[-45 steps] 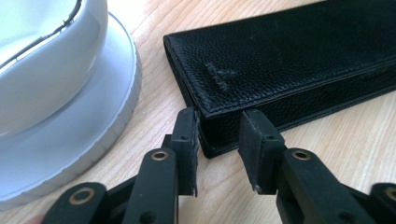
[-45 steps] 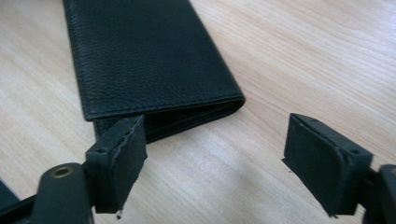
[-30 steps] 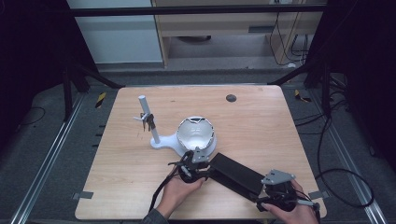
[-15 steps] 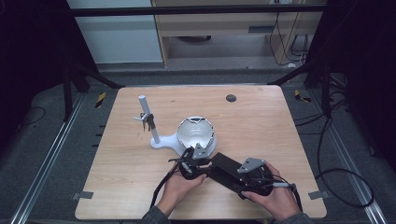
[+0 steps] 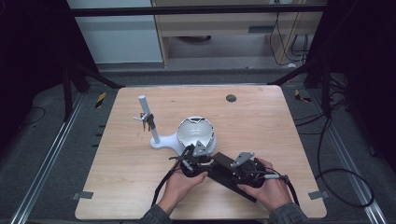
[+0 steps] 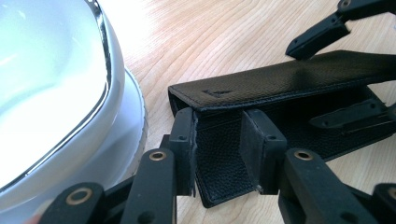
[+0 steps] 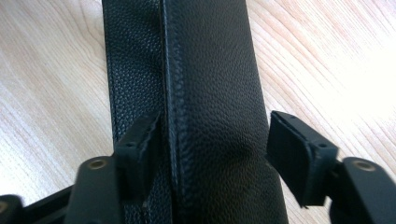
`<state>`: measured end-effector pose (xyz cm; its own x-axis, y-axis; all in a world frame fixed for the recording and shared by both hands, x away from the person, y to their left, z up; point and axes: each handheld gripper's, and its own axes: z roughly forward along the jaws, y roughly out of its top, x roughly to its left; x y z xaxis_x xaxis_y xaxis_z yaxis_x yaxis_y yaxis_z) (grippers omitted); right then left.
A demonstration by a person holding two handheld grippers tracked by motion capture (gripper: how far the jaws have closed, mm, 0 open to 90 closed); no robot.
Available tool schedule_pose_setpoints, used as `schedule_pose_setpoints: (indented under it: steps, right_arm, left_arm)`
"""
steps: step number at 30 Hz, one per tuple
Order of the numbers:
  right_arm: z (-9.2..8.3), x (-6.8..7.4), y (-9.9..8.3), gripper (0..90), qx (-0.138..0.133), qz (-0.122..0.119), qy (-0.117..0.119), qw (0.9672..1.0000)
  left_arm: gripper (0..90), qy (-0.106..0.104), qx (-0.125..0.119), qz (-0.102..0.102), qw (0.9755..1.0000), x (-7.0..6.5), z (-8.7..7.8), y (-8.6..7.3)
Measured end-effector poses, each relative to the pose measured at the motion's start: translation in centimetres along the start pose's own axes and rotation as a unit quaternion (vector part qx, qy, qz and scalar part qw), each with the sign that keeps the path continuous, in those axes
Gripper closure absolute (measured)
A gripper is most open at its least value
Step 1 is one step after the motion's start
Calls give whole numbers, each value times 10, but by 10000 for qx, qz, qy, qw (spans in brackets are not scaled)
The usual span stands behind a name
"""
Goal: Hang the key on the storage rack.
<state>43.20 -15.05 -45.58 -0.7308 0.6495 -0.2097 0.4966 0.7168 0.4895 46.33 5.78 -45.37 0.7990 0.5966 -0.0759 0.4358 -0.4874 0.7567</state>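
Note:
A long black leather case [image 5: 223, 162] lies diagonally on the front of the wooden table [image 5: 280, 121]. My left gripper [image 5: 194, 161] is at its upper-left end, beside the white bowl. In the left gripper view the case's near corner [image 6: 219, 172] fills the gap between the jaws, and my left gripper [image 6: 222, 149] is shut on it; the lid [image 6: 280, 84] stands slightly raised. My right gripper [image 5: 247, 170] straddles the middle of the case. In the right gripper view my right gripper [image 7: 215, 154] is open, its left pad [image 7: 137, 140] touching the case [image 7: 210, 70] and the other just clear.
A white glossy bowl-shaped object [image 5: 196, 133] sits on a white base right behind the case, and it looms at the left of the left gripper view [image 6: 46, 93]. A white post with keys [image 5: 145, 116] rises from the base. A dark round spot [image 5: 230, 98] lies far back.
My right gripper has moved left from the table's front right corner onto the middle of the case. My left gripper has stayed at the case's end.

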Motion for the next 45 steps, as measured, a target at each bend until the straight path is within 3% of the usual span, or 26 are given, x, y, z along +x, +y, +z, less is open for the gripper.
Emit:
schedule_pose_setpoints:
  steps: [4,5,8,9,10,11,13,25,31,36,40,45]
  right_arm:
    - [3,0,2,438,67,-17,-22,10000]
    - [4,0,3,518,85,-81,-75,9999]
    - [4,0,4,581,82,-114,-129,9998]
    - [1,-1,5,682,41,-221,-262,9994]
    - [1,-1,5,682,41,-221,-262,9994]
    - [-3,-2,6,773,-26,-283,-380,9989]
    - [-8,-5,6,825,-116,-304,-485,9983]
    - [-21,-8,-1,839,-310,-328,-443,9980]
    - [-34,-9,-4,839,-576,-342,-453,9967]
    - [-53,-9,-8,839,-982,-381,-441,9935]
    - [-62,-9,-10,839,-1132,-389,-464,9917]
    - [-79,-10,-14,839,-1503,-396,-465,9868]
  left_arm:
    - [660,-35,3,-33,10000,0,0,0]
    - [649,-19,28,-38,10000,0,-1,-1]
    - [619,-47,6,-87,10000,0,-2,-3]
    - [602,-48,55,-82,9999,-1,-5,-6]
    - [589,-48,55,-82,9999,-1,-5,-6]
    - [575,-16,75,-67,9999,0,-7,-8]
    - [559,32,86,-39,10000,0,-9,-10]
    - [454,77,57,31,9999,3,-15,-14]
    - [325,-7,32,99,9999,2,-18,-14]
    - [226,-88,24,155,9998,1,-21,-12]
    - [183,-111,-60,193,9997,1,-25,-9]
    - [154,-194,-229,336,9990,-1,-34,0]
